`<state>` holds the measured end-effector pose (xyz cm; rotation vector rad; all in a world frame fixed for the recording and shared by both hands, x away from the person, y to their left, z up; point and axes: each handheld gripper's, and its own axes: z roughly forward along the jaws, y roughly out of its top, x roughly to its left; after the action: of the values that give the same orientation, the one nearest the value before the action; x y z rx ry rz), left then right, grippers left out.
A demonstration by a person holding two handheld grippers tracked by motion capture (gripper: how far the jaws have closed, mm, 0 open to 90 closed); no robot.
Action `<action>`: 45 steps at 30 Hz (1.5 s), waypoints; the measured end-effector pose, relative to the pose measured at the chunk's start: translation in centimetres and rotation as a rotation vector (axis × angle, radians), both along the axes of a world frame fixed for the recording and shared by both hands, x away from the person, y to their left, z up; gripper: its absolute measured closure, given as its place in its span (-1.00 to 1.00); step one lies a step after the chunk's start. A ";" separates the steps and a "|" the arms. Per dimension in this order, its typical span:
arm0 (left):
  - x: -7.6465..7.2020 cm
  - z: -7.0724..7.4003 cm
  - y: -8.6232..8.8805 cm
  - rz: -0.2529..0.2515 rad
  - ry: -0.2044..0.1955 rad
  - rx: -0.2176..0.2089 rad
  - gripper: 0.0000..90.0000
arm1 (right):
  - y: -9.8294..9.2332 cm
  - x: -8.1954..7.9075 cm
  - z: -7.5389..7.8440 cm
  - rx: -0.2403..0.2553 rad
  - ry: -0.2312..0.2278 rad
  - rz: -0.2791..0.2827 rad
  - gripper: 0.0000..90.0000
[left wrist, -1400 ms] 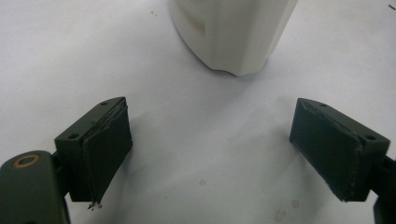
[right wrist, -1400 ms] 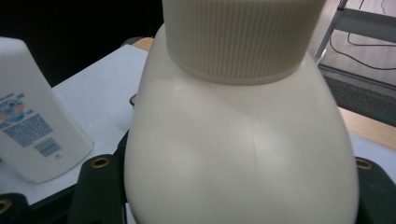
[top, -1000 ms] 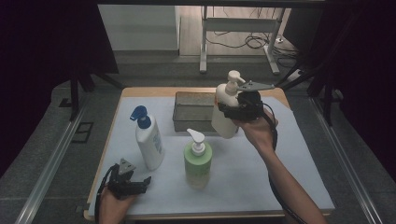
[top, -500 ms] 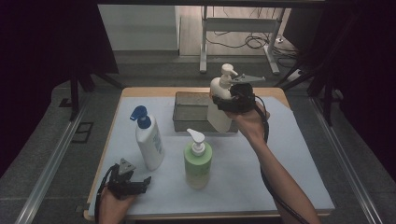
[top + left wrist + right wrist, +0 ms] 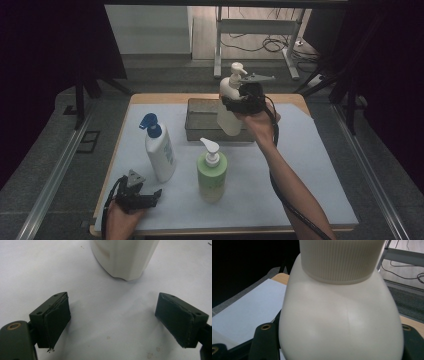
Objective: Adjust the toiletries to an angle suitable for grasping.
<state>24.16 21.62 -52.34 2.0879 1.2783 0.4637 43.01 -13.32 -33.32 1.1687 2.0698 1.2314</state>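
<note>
1. White-covered table (image 5: 310, 165); grey bin (image 5: 202, 120) at far edge.
2. Right gripper (image 5: 245, 100) clamps cream pump bottle (image 5: 229, 107), upright, lifted over bin's right end.
3. Left gripper (image 5: 145, 197) rests agape, empty, near-left corner.

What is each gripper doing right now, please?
Left gripper: open, holding nothing, low over the table near the blue-capped bottle.
Right gripper: shut on the cream bottle, lifted above the tray.
</note>
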 end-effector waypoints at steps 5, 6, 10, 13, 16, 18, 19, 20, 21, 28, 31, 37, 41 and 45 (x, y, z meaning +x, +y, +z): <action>0.0 0.0 0.0 0.000 0.000 0.000 -0.73 | 0.6 0.7 0.0 -0.003 -0.004 -0.012 -0.18; 0.0 0.0 0.0 0.000 0.000 0.000 -0.73 | 0.8 0.9 0.0 -0.003 -0.003 -0.015 -0.17; 0.0 0.0 0.0 0.000 0.000 0.000 -0.73 | 1.1 1.6 -0.1 -0.009 -0.006 -0.028 -0.17; 0.0 0.0 0.0 -0.001 0.001 0.000 -0.73 | 1.3 2.1 -0.3 -0.004 -0.004 -0.039 -0.17; 0.0 0.0 0.0 0.000 0.001 0.000 -0.73 | 1.4 2.5 -0.4 -0.012 -0.010 -0.044 -0.17; 0.0 0.0 0.0 0.000 0.001 -0.002 -0.73 | 1.5 2.7 -0.4 -0.017 -0.011 -0.048 -0.17; 0.0 0.0 0.0 0.000 0.001 -0.002 -0.73 | 1.6 3.0 -0.5 -0.024 -0.012 -0.055 -0.17; 0.0 0.0 0.0 0.000 0.001 -0.004 -0.73 | 1.6 3.1 -0.6 -0.027 -0.013 -0.056 -0.18; 0.0 0.0 0.0 0.000 0.001 -0.004 -0.73 | 1.6 3.3 -0.7 -0.029 -0.012 -0.059 -0.17; 0.0 0.0 0.0 0.000 0.002 -0.003 -0.73 | 1.8 4.2 -1.9 -0.034 0.000 -0.074 -0.18; 0.0 0.0 0.0 0.000 0.002 -0.003 -0.73 | 1.8 4.4 -2.5 -0.039 0.012 -0.078 -0.18; 0.0 0.0 0.0 0.000 0.002 -0.003 -0.73 | 1.9 4.6 -3.5 -0.043 0.018 -0.079 -0.18; 0.0 0.0 0.0 0.000 0.001 -0.003 -0.73 | 2.0 4.6 -4.3 -0.041 0.032 -0.079 -0.18; 0.0 0.0 0.0 0.000 0.001 -0.003 -0.73 | 2.0 4.6 -4.8 -0.049 0.032 -0.077 -0.18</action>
<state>24.17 21.63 -52.34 2.0859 1.2786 0.4601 47.66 -11.31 -38.17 1.2418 2.0459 1.1275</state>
